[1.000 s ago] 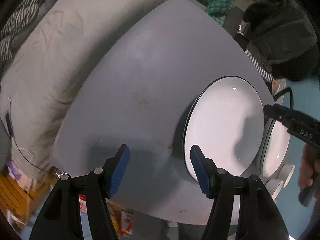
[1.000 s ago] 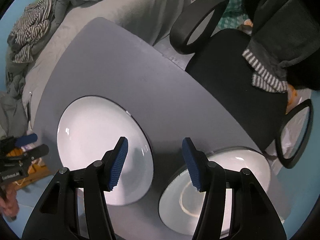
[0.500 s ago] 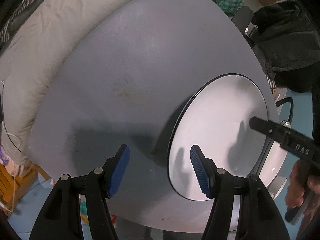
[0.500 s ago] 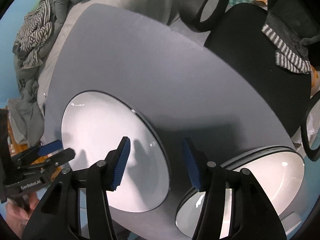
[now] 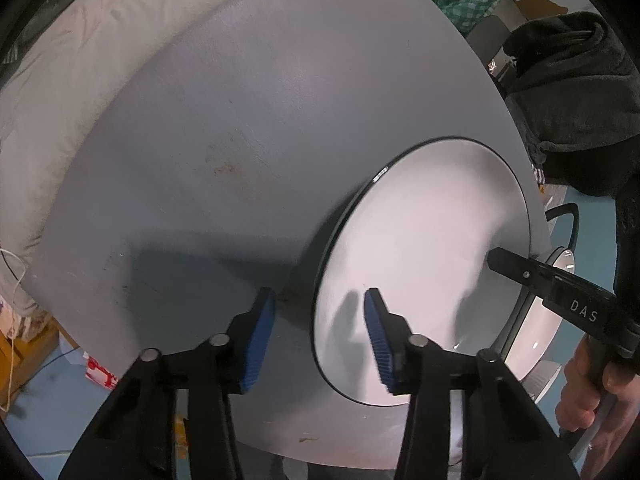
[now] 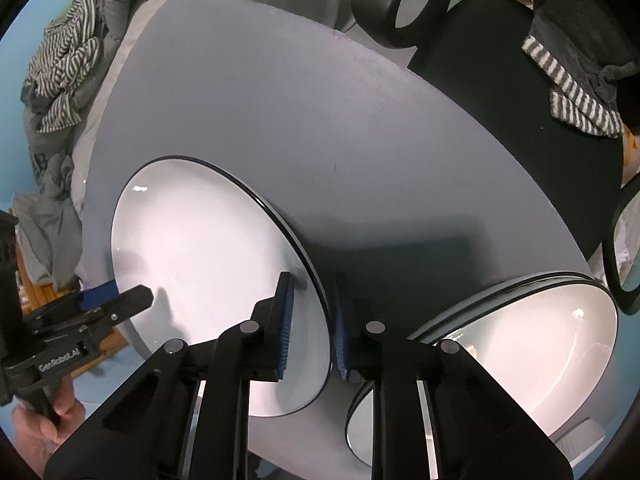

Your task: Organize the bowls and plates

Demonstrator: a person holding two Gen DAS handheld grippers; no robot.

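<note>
Left wrist view: white plate (image 5: 432,248) lies flat on the grey tabletop (image 5: 240,120). Left gripper (image 5: 320,328) has been closing, fingers straddling the near rim, not yet pinching.

Right wrist view: right gripper (image 6: 310,324) has been closing; fingers nearly clamped on the opposite rim. Stacked bowls (image 6: 532,344) sit beside. Stacking seems not yet begun.

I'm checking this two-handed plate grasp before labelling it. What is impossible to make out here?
- Right hand-held gripper: whether its pads actually press the plate rim; the rim hides the contact.
- Stacked dishes, right wrist view: their count and type, cut off by the gripper and frame edge.
- Left hand-held gripper: contact with the rim is unclear.
</note>
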